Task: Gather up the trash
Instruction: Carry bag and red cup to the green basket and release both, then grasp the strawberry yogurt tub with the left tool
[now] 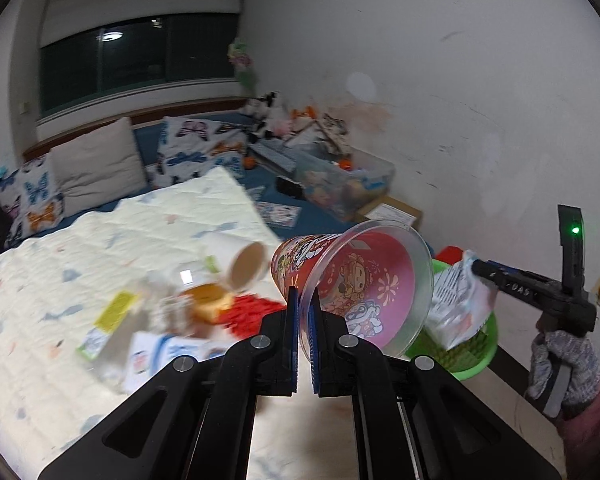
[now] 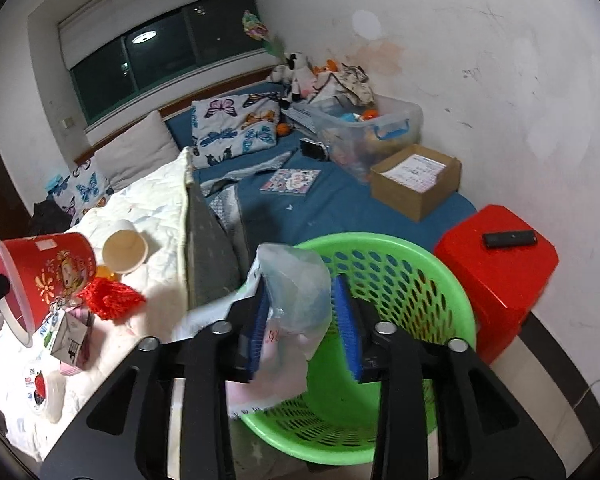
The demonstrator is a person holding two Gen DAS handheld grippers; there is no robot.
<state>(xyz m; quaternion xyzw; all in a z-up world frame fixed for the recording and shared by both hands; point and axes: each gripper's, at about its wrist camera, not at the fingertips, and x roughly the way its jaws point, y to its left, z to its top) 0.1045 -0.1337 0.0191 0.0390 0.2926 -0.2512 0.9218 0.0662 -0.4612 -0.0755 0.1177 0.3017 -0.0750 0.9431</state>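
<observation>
We had the left gripper [image 1: 305,300] clamped tight on the clear rim of the red noodle cup [image 1: 352,284], jaws pinched down on that thin plastic wall, and the cup was tipped on its side in the air, its pink inside turned toward the left wrist camera. Over on the right, the right gripper [image 2: 304,320] stood partly open above the green basket [image 2: 404,264], and no earlier view let us say more about its jaws than that; a crumpled plastic wrapper [image 2: 292,300] sat between the blue pads [image 2: 346,320], lying against the left one, apart from the right one. From the left wrist view we saw that same wrapper [image 1: 460,304] hanging at the tip of the right gripper, directly over the basket [image 1: 476,352], with a gloved hand [image 1: 560,364] and a pink sleeve behind the tool. The basket stood on the floor beside the bed, just next to a red stool [image 2: 496,264] with a dark remote [image 2: 509,239] lying on top. More trash waited on the cream quilt [image 2: 152,196]: a paper cup [image 2: 124,250] on its side, a red mesh net [image 2: 110,300], a small carton [image 2: 70,340] and a round lid with a strawberry picture [image 2: 36,388]. The left wrist view was blurred over that pile, so we could not read the smaller pieces there.
</observation>
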